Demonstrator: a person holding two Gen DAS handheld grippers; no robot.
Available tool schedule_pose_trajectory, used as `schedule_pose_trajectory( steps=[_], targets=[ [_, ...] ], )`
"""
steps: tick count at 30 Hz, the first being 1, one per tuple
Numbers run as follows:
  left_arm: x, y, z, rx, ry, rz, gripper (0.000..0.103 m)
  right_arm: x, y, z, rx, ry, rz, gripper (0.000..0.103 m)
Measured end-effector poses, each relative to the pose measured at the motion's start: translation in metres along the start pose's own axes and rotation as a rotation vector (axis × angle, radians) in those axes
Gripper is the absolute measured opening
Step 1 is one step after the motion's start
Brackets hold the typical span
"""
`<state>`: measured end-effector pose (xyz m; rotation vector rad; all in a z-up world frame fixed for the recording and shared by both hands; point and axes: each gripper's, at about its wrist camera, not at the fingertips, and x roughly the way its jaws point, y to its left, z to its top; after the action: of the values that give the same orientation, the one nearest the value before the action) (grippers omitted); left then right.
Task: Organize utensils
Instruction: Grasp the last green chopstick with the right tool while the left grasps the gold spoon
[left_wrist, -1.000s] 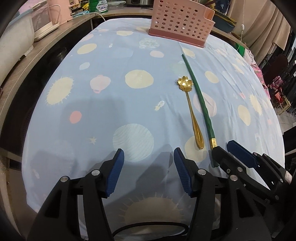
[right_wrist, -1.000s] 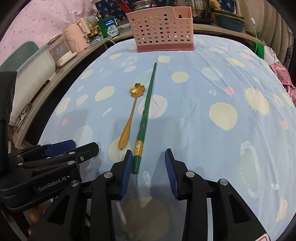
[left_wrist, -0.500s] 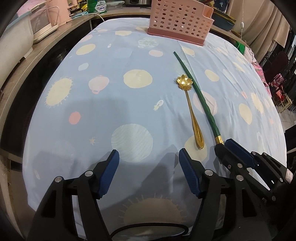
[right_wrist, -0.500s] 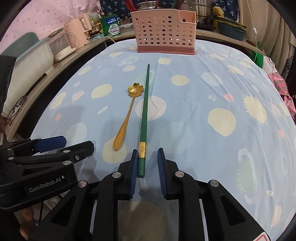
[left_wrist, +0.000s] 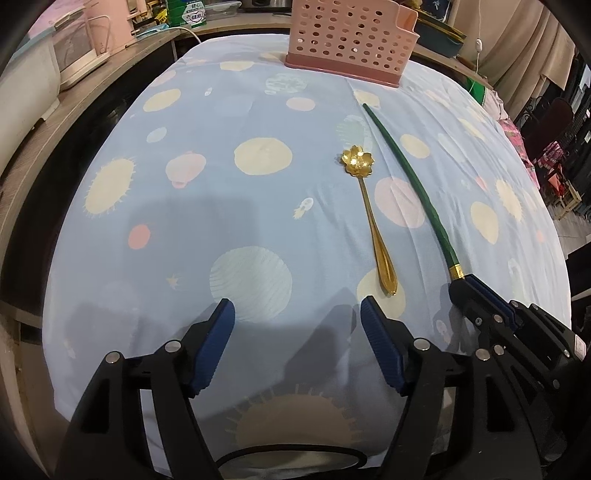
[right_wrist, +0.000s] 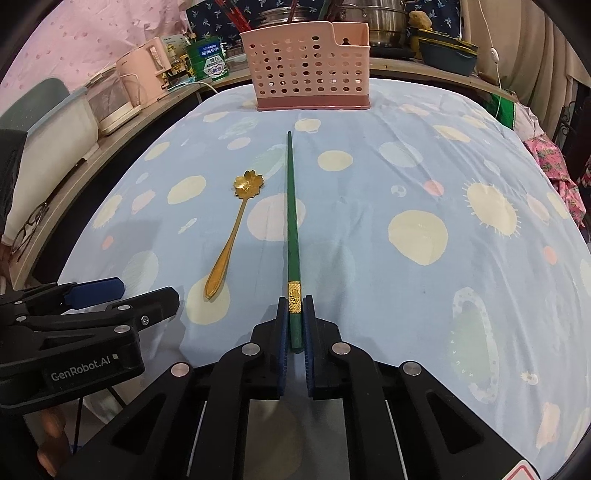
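Note:
A green chopstick (right_wrist: 292, 229) with a gold band lies on the blue cloth, pointing at the pink utensil basket (right_wrist: 308, 72). My right gripper (right_wrist: 295, 314) is shut on its near end. A gold flower-bowl spoon (right_wrist: 231, 236) lies just left of it. In the left wrist view the spoon (left_wrist: 373, 221) and chopstick (left_wrist: 413, 184) lie ahead to the right, with the basket (left_wrist: 351, 40) at the far edge. My left gripper (left_wrist: 297, 317) is open and empty, just short of the spoon's handle. The right gripper (left_wrist: 476, 295) shows at the right.
The table is covered with a blue planet-print cloth (right_wrist: 406, 184). A wooden counter along the left holds pink and white appliances (right_wrist: 122, 96). Pots and bowls (right_wrist: 436, 48) stand behind the basket. The table's near edge is just below both grippers.
My right gripper has closed from open around the chopstick's end to gripping it. My left gripper has drawn back slightly and stayed open. The chopstick now points straight ahead in the right wrist view.

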<state>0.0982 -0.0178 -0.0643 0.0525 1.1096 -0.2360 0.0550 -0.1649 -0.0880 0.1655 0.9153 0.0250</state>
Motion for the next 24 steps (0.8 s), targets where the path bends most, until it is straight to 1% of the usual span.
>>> schedule_pose_trajectory(
  steps=[2, 5, 8, 13, 15, 16, 17, 21, 23, 24],
  targets=[
    [0.0, -0.002, 0.001, 0.0, 0.002, -0.009, 0.071, -0.002, -0.008, 0.0, 0.021, -0.004, -0.007, 0.007],
    [0.0, -0.007, 0.002, 0.008, 0.003, -0.019, 0.071, -0.004, -0.017, -0.001, 0.049, -0.008, -0.012, 0.007],
    [0.001, -0.014, 0.003, 0.02, 0.007, -0.045, 0.071, -0.005, -0.025, -0.002, 0.076, -0.011, -0.012, 0.007],
    [0.002, -0.028, 0.01, 0.044, 0.001, -0.068, 0.071, -0.005, -0.03, -0.002, 0.093, -0.01, -0.007, 0.007],
    [0.006, -0.032, 0.013, 0.051, 0.002, -0.064, 0.07, -0.004, -0.029, -0.002, 0.093, -0.01, -0.006, 0.007],
    [0.009, -0.034, 0.014, 0.051, 0.007, -0.066, 0.065, -0.004, -0.029, -0.002, 0.093, -0.01, -0.005, 0.007],
    [0.013, -0.035, 0.015, 0.05, 0.015, -0.064, 0.064, -0.004, -0.029, -0.002, 0.094, -0.01, -0.004, 0.007],
    [0.014, -0.039, 0.015, 0.078, -0.006, -0.028, 0.055, -0.004, -0.03, -0.002, 0.094, -0.011, 0.0, 0.007],
    [0.014, -0.04, 0.014, 0.095, -0.017, -0.005, 0.047, -0.003, -0.03, -0.002, 0.094, -0.011, 0.002, 0.007],
    [0.014, -0.04, 0.014, 0.101, -0.022, 0.0, 0.039, -0.003, -0.03, -0.002, 0.094, -0.012, 0.001, 0.007]
  ],
)
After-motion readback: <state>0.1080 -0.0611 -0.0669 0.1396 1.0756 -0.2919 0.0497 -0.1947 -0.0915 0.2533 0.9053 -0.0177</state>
